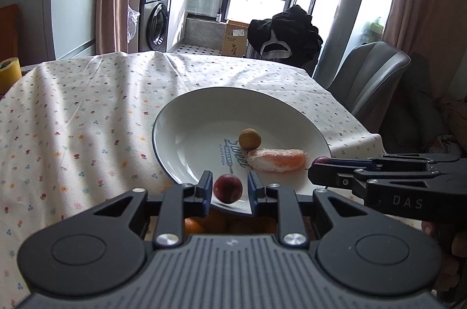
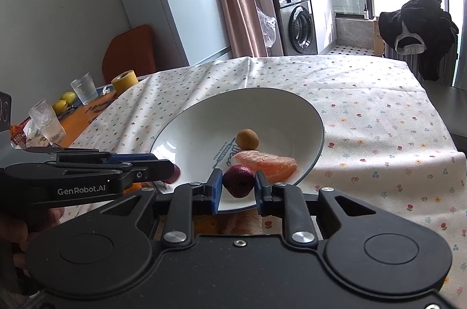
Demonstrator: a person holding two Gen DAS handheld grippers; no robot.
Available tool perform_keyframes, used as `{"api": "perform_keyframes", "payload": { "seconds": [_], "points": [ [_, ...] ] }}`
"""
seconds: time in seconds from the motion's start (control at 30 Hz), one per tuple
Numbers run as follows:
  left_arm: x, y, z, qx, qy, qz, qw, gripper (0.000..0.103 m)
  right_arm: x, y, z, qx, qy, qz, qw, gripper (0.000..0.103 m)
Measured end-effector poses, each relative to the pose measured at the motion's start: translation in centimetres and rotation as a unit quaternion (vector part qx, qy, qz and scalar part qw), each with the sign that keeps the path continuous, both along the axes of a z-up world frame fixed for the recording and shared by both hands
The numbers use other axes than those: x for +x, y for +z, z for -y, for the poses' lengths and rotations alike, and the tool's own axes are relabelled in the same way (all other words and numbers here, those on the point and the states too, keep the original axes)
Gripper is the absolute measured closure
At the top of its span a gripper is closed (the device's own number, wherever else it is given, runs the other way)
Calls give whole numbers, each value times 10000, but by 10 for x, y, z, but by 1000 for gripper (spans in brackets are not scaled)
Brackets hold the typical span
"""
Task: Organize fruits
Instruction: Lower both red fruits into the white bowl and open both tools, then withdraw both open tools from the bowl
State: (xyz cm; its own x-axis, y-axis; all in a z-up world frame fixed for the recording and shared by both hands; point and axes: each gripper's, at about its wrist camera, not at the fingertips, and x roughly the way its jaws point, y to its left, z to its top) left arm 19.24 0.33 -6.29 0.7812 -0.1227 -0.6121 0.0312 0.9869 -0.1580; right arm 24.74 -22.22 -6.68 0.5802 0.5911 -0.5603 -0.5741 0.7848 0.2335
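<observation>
A white plate (image 1: 175, 122) (image 2: 186, 133) lies on the flowered tablecloth. It holds a round brown fruit (image 1: 249, 138) (image 2: 247, 139) and a peeled citrus segment (image 1: 277, 160) (image 2: 267, 163). My left gripper (image 1: 229, 187) (image 2: 175, 173) hangs over the plate's near rim, shut on a small dark red fruit (image 1: 227, 188). My right gripper (image 2: 238, 182) (image 1: 319, 161) reaches over the same rim from the right, shut on a second dark red fruit (image 2: 238, 181). Both grippers point at the plate's middle, side by side.
Oranges (image 1: 198, 224) show below my left gripper, under the plate's rim. Two drinking glasses (image 2: 84, 88), a yellow tape roll (image 2: 125, 80) and yellow fruits (image 2: 59, 106) stand off the cloth at the far left. A grey chair (image 1: 370, 78) stands at the table's right.
</observation>
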Motion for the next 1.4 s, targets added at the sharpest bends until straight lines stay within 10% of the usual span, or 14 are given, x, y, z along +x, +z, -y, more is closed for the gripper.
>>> {"api": "perform_keyframes", "payload": {
  "seconds": [0.2, 0.47, 1.4],
  "points": [
    [-4, 4, -12, -47, 167, 10, 9998, 73, 0, -2, -3, -25, 9, -25, 10000, 76],
    [-20, 9, -24, 16, 479, 149, 9987, 33, -9, 3, -3, -2, 1, 70, 10000, 58],
    [-70, 19, -36, -18, 758, 350, 9965, 8, -47, 16, 15, 62, -259, 340, 9991, 9]
  ]
}}
